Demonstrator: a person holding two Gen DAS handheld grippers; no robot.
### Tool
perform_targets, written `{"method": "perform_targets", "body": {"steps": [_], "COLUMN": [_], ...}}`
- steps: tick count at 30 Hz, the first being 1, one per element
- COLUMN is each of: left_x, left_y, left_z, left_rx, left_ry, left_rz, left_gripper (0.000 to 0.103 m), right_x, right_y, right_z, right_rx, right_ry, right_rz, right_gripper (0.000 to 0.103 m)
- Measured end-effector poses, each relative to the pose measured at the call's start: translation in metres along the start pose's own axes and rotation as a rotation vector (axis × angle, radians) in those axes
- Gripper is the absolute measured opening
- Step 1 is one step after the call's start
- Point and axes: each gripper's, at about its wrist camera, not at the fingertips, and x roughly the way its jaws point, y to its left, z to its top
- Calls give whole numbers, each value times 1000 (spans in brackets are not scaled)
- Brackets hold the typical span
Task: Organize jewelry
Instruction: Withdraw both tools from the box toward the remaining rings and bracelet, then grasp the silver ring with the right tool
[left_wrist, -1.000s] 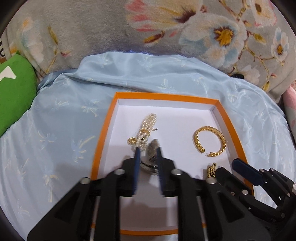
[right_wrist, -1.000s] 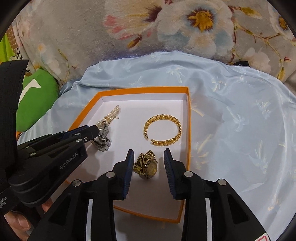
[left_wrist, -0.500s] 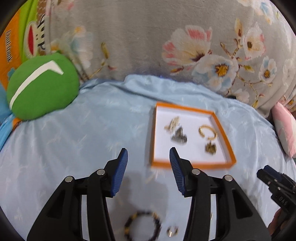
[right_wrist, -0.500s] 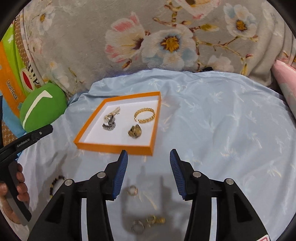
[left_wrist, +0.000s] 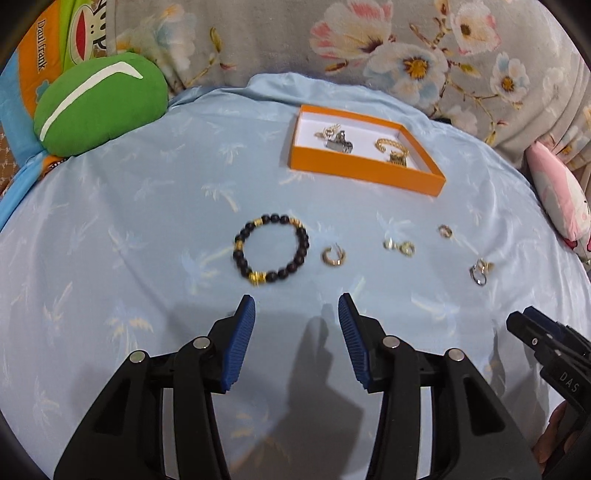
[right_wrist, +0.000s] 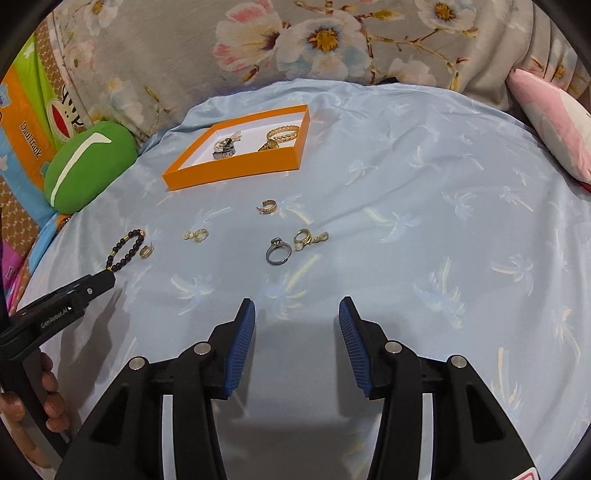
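Note:
An orange box (left_wrist: 354, 168) (right_wrist: 229, 171) with a white floor lies at the far side of the blue cloth; it holds a gold bangle (right_wrist: 283, 132), two watches and a pearl piece. On the cloth lie a black bead bracelet (left_wrist: 271, 249) (right_wrist: 123, 249), a gold hoop (left_wrist: 333, 256), several small rings (left_wrist: 399, 246), and a silver ring (right_wrist: 277, 251) next to gold earrings (right_wrist: 308, 236). My left gripper (left_wrist: 295, 306) is open and empty, just short of the bracelet. My right gripper (right_wrist: 296, 308) is open and empty, short of the silver ring.
A green cushion (left_wrist: 99, 99) (right_wrist: 86, 166) lies at the far left, a pink cushion (left_wrist: 557, 199) (right_wrist: 554, 122) at the right. A flowered grey fabric (right_wrist: 295, 44) rises behind the cloth.
Both grippers have pulled back from inside the orange box to the near side of the cloth and opened wide. The watches they were around now lie in the box.

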Motion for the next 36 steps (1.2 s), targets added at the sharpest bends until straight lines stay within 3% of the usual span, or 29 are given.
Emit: {"method": "perform_targets", "body": {"steps": [2, 6, 15, 24, 29, 33, 36], "left_x": [-2, -7, -1, 2, 2, 2, 2], "left_y": [-1, 2, 20, 27, 26, 25, 25], "left_z": [-4, -6, -4, -2, -3, -3, -3], "left_rx": [-1, -18, -113, -142, -140, -140, -138], "left_ry": [2, -21, 0, 5, 6, 6, 6], "left_rz": [-1, 27, 16, 10, 10, 10, 9], "left_gripper": [45, 59, 59, 61, 62, 63, 63], "right_x": [0, 1, 11, 29, 38, 45, 49], "right_y": [3, 6, 6, 5, 7, 6, 8], "right_z": [-2, -3, 8, 27, 32, 36, 39], "right_rx": [-4, -5, 21, 37, 31, 38, 35], "right_ry": [3, 7, 0, 11, 31, 46, 53], "right_rz": [1, -3, 18, 23, 25, 32, 36], "right_gripper": [47, 47, 47, 47, 41, 27, 26]}}
